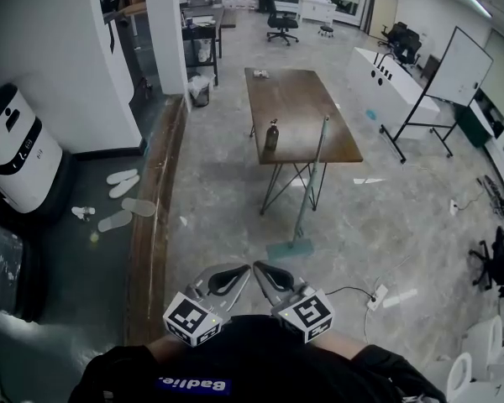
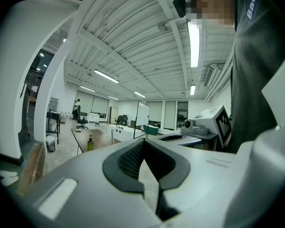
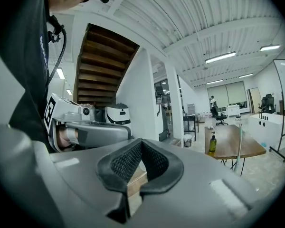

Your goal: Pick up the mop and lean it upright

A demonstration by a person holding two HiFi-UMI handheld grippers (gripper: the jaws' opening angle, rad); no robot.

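Head view: a long-handled mop with a flat teal head (image 1: 290,248) leans on the front-right edge of the brown wooden bench (image 1: 298,107). Its head is on the floor and its thin handle is hard to trace. The left tongs (image 1: 238,273) and right tongs (image 1: 266,273), well short of the bench, are both closed together on nothing.

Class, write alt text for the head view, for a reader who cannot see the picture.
A mop leans against the near edge of a wooden table, its head on the floor. At the bottom, the left tool and right tool are held shut and empty, close to the person; a bottle stands on the table.
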